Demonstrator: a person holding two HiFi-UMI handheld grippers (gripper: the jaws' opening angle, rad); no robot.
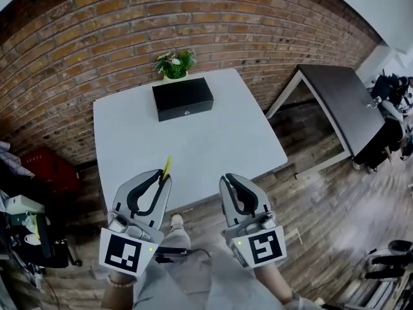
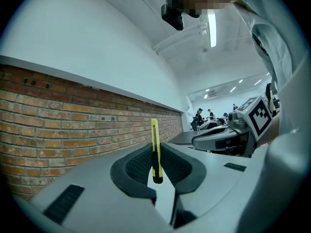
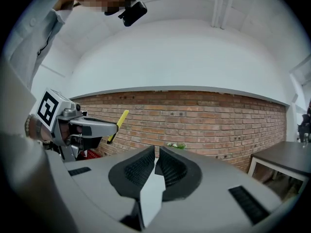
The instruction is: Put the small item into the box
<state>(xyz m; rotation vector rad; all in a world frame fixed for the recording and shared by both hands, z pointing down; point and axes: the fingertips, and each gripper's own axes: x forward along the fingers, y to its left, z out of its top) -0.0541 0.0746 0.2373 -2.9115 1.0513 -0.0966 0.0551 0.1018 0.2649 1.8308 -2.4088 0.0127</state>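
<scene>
The left tool [image 1: 162, 176] sits at 7 o'clock in the head view, over the near edge of the white counter [image 1: 213, 141]. Its jaws are closed on the small yellow item [image 1: 167, 166], a slim stick with a black lower end. In the left gripper view the item [image 2: 155, 149] stands nearly upright between the two ribbed pads. The black end is pinched in the tool and the yellow end points to 12 o'clock. Its long axis follows the jaws, so in the head view the free tip points away from the person, toward 12 o'clock with a small lean to 1.

The right tool [image 1: 227, 179] is just beside it, at 5 o'clock. In the right gripper view its jaws are almost together, with only a thin slit, and they hold nothing.

Farther, at 12 o'clock on the far part of the counter, lies the black box [image 1: 182, 98], closed and well apart from the item. Behind it stands a small plant [image 1: 174, 64] against the brick wall [image 1: 97, 31]. At 2 o'clock is a dark table [image 1: 345, 105].
</scene>
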